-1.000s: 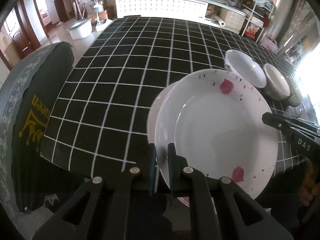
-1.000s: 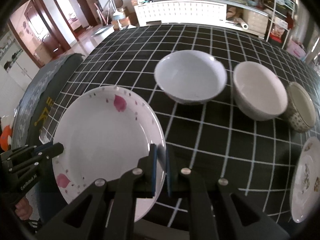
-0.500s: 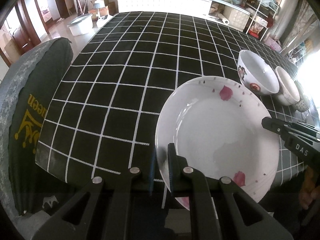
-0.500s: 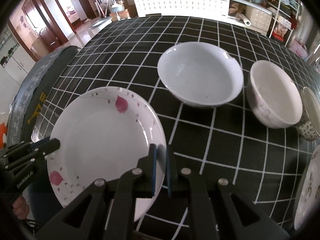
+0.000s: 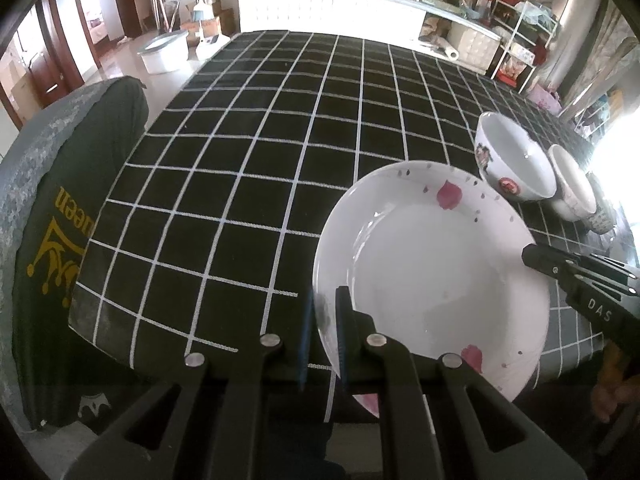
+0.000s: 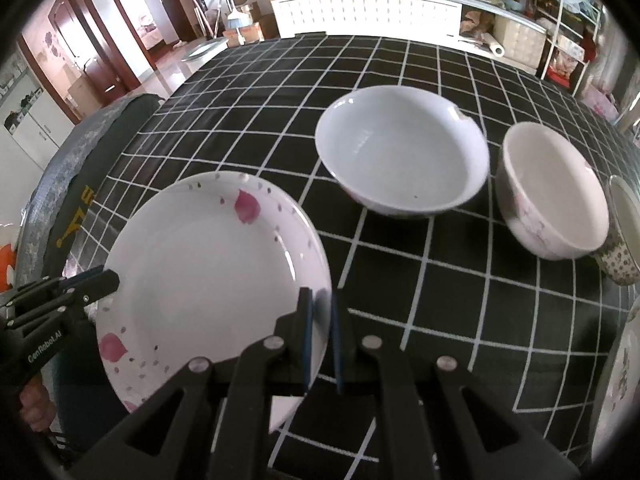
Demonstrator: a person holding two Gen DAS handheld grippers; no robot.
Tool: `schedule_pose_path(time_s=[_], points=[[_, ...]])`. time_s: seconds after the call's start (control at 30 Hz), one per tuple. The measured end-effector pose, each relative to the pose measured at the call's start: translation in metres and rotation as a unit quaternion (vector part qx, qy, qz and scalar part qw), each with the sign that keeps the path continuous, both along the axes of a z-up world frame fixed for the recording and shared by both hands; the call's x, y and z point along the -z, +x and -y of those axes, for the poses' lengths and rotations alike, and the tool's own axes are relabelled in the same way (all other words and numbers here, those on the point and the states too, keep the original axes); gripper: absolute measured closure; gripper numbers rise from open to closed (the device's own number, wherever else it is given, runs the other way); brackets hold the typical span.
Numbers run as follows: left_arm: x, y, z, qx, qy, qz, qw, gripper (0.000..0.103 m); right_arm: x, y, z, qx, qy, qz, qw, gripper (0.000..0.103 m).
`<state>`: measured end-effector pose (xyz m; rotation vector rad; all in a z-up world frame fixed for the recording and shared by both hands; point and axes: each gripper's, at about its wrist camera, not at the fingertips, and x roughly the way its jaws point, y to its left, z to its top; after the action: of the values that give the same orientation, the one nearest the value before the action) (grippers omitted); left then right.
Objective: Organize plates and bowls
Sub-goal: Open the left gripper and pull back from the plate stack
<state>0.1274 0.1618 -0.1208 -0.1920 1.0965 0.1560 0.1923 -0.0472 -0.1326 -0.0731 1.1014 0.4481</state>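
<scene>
Both grippers clamped on the same petal plate: left gripper on its left rim, right gripper on its right rim. I'm holding it above the tabletop's near edge. Bowls lie ahead-right, nearer my right hand. Count: three bowls — wide, middle, patterned. Two plates, one at the right edge.

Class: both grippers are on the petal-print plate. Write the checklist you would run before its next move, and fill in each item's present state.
1. Left gripper clamped on the petal-print plate rim: ok.
2. Right gripper clamped on the opposite rim: ok.
3. Plate clear of the large white bowl: ok.
4. Plate lifted clear of the checked tablecloth: cannot tell.
5. Flowered plate at the right edge, condition: cannot tell, mostly cut off.
</scene>
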Motion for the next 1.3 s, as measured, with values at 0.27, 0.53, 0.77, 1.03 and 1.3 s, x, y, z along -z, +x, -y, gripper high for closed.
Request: schedule_pose_path(time_s=[0.27, 0.53, 0.77, 1.03, 1.3], points=[[-0.034, -0.013, 0.012, 0.006, 0.008, 0.037, 0.9993, 0.094, -0.031, -0.014, 0.026, 0.03, 0.018, 0.042, 0.999, 0.091], [-0.076, -0.023, 0.061, 0.049, 0.011, 0.088, 0.9949, 0.094, -0.075, -0.036, 0.054, 0.056, 0.024, 0.097, 0.993, 0.091], [-0.101, -0.025, 0.117, 0.108, 0.026, 0.133, 0.9848, 0.08, -0.101, -0.057, 0.084, 0.098, 0.045, 0.142, 0.984, 0.09], [-0.113, -0.021, 0.175, 0.172, 0.006, 0.142, 0.9748, 0.071, -0.105, -0.074, 0.123, 0.117, 0.016, 0.164, 0.979, 0.09], [-0.127, -0.012, 0.23, 0.218, 0.019, 0.153, 0.9637, 0.067, -0.121, -0.078, 0.172, 0.15, -0.002, 0.17, 0.974, 0.057]])
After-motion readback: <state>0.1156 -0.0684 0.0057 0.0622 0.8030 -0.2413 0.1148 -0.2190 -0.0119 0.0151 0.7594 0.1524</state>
